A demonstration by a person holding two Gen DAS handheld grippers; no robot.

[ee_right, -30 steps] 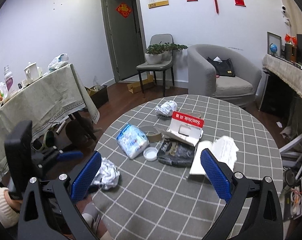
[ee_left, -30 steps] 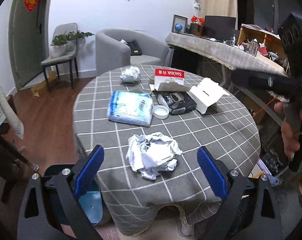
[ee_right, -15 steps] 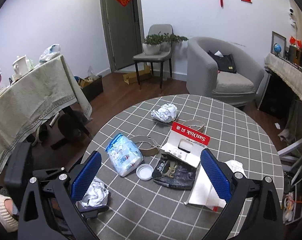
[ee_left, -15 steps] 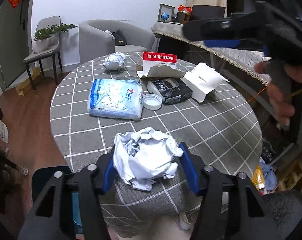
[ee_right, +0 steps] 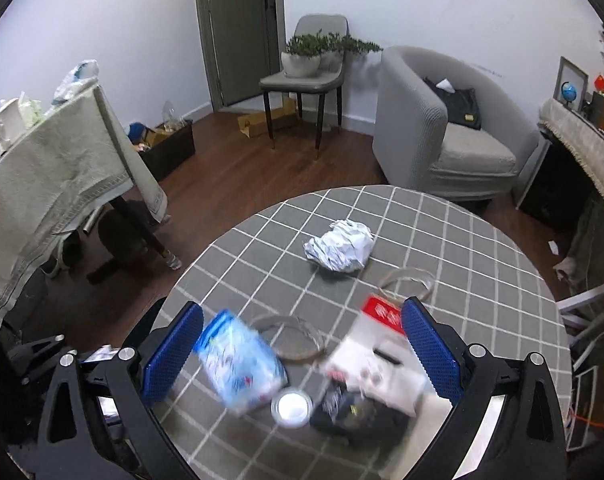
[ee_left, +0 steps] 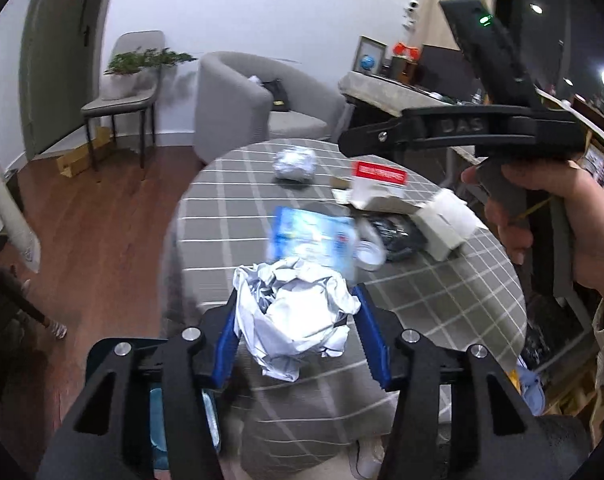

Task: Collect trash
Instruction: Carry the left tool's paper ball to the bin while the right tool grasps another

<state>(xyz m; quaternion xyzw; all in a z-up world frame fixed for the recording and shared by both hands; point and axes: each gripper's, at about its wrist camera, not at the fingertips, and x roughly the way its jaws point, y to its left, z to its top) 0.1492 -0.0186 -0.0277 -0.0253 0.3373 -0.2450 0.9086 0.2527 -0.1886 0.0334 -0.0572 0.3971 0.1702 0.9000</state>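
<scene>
My left gripper (ee_left: 297, 336) is shut on a crumpled white paper ball (ee_left: 297, 312) and holds it above the near edge of the round checked table (ee_left: 442, 300). My right gripper (ee_right: 302, 352) is open and empty, hovering over the table above a blue-and-white plastic packet (ee_right: 241, 364), a white lid (ee_right: 291, 406), a black wrapper (ee_right: 354, 408) and a red-and-white card box (ee_right: 378, 348). A second crumpled paper ball (ee_right: 340, 250) lies farther back; it also shows in the left wrist view (ee_left: 295, 164). A clear tape ring (ee_right: 297, 340) lies beside the packet.
A blue bin (ee_left: 157, 400) stands on the floor below my left gripper. A grey armchair (ee_right: 442, 132), a chair with a plant (ee_right: 310, 72) and a cloth-covered table (ee_right: 49, 176) stand around. A cluttered counter (ee_left: 422, 96) is at right.
My left gripper closed on the near paper ball and lifted it off the table. My right gripper moved forward over the table's litter.
</scene>
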